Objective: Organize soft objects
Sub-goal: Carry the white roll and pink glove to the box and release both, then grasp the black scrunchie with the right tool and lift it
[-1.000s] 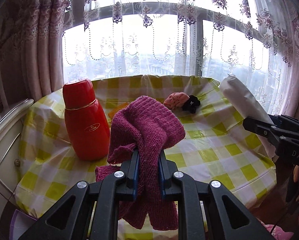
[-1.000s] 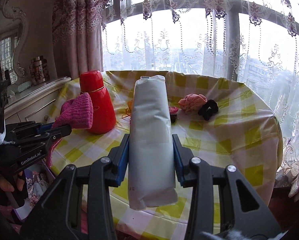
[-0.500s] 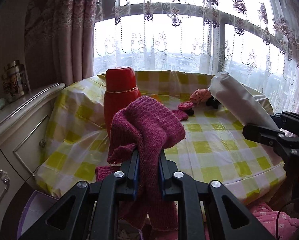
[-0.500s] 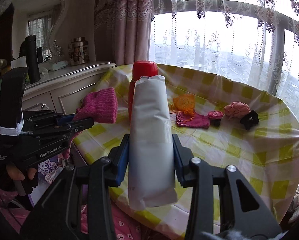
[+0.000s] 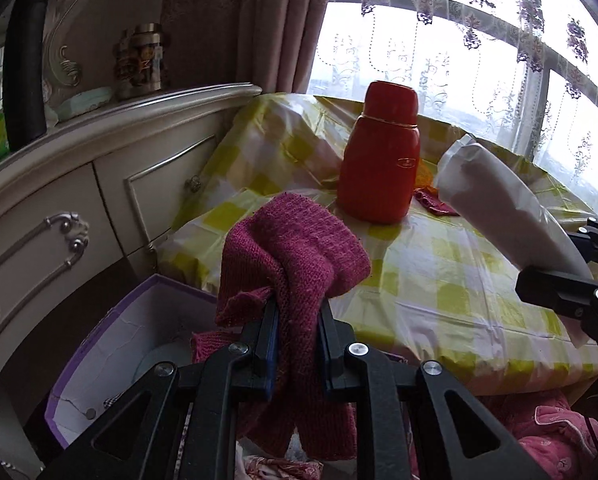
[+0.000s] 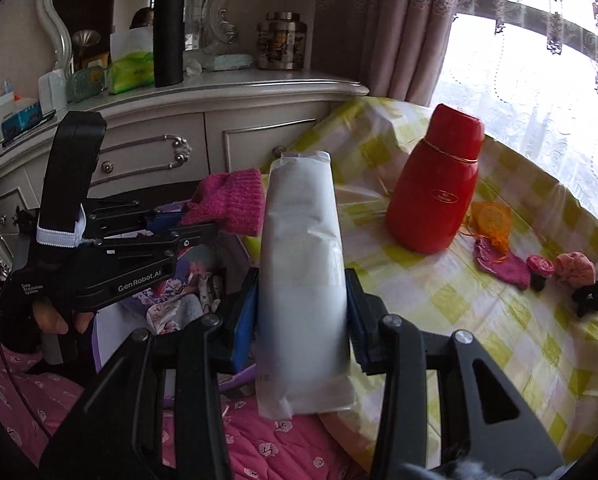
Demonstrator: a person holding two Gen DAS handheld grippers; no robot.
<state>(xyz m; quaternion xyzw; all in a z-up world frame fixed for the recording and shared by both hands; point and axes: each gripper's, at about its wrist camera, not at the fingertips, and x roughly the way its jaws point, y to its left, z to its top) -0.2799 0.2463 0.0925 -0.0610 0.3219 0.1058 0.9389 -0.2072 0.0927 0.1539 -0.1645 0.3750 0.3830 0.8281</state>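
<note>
Soft objects, two in hand, both off the table's near-left edge. Table (image 6: 499, 320), yellow-and-white check cover, beside a pale dresser (image 6: 203, 136). Purple-rimmed box (image 5: 111, 344) low down between dresser and table, some cloth in it.

White soft pack (image 6: 303, 280), long, plastic-wrapped: right gripper (image 6: 301, 312) closed on its middle, jaws part-way apart with both blue pads pressed against its sides, pack pointing up and away.

Magenta knit piece (image 5: 295, 256): left gripper (image 5: 295, 344) nearly closed, pinching a fold, the rest bunched above the fingers and hanging below, above the box's right side.

Red flask (image 6: 435, 196) upright near the table's left edge.

Toward the right edge, a loose row: orange knit piece (image 6: 491, 220), small magenta knit (image 6: 499, 264), pink scrunchie (image 6: 575, 268), black scrunchie (image 6: 587, 298).
</note>
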